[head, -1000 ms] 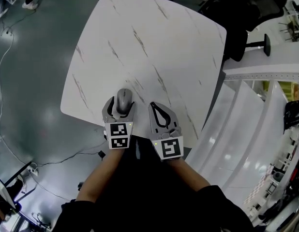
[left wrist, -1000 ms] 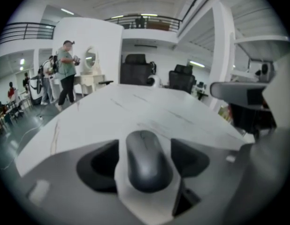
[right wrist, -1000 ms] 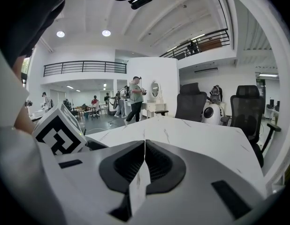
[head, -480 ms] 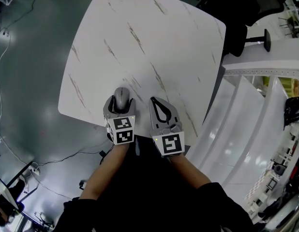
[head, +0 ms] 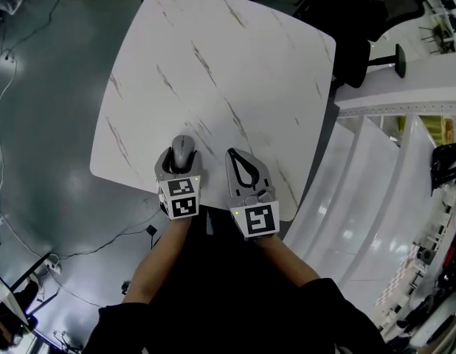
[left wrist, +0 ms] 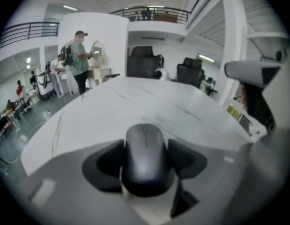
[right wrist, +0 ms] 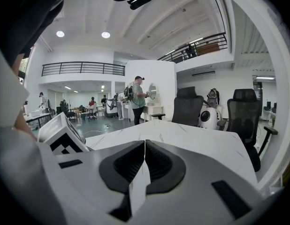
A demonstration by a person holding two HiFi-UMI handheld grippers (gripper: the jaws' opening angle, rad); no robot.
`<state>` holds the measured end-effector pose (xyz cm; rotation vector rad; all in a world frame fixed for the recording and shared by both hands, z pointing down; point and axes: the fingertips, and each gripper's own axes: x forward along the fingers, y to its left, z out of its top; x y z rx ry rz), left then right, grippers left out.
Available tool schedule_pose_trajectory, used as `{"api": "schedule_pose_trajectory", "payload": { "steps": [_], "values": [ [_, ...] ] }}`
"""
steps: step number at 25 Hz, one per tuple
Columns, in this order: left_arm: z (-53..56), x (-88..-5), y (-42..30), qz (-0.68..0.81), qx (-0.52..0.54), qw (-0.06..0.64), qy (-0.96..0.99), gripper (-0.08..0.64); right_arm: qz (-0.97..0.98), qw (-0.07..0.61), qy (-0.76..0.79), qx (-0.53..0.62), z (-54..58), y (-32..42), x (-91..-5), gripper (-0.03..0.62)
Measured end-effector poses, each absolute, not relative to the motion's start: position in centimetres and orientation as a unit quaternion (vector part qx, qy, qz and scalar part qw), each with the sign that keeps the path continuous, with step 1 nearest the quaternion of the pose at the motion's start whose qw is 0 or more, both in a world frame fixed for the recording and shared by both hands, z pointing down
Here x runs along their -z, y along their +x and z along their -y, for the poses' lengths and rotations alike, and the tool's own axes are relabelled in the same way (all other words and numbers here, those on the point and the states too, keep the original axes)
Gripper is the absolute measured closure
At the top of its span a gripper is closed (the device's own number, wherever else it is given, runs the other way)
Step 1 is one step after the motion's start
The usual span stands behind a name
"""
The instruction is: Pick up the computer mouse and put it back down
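left tongs: jaws have just been closing, and the computer mouse is between them. in the left gripper view the dark pads sit against both flanks of the mouse with no gap showing on either side, so i read this as clamped on the mouse. grip is at the mouse's back half and the front end sticks out past the tips.

right tongs: jaws together, nothing between them. they are parked just beside the left tongs on the right, pointing out over the surface, and play no part.

change vs a second ago: only the closing of the left jaws. in the head view the mouse is at the same spot, near the surface's near edge, same as half a second ago. no lift is visible, and i cannot tell whether its underside has left the surface.

meaning for the task: grasp looks made, so the pick-up half is at its start. the lift and the putting back down are not yet done.

risk, as judgement: the mouse shell is smooth and rounded, so it could slip forward out of the pads if raised fast. the edge is close, so a drop could end up on the floor.

rest of the surface is bare marble-pattern white.
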<state>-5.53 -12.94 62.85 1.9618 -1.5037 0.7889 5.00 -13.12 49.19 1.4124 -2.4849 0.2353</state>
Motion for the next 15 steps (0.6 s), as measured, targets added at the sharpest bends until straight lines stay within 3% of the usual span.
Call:
{"api": "schedule_pose_trajectory", "payload": {
  "steps": [7, 15],
  "values": [
    [13.3, -58.3, -4.9, 0.550, -0.256, 0.208, 0.767, 0.262, 0.854, 0.134, 0.500, -0.059, 12.8, 5.5, -47.5, 0.573],
    [15.0, -47.5, -4.4, 0.557, -0.165, 0.113, 0.806, 0.262, 0.844, 0.096, 0.527, -0.019, 13.9, 6.3, -42.5, 0.572]
  ]
}}
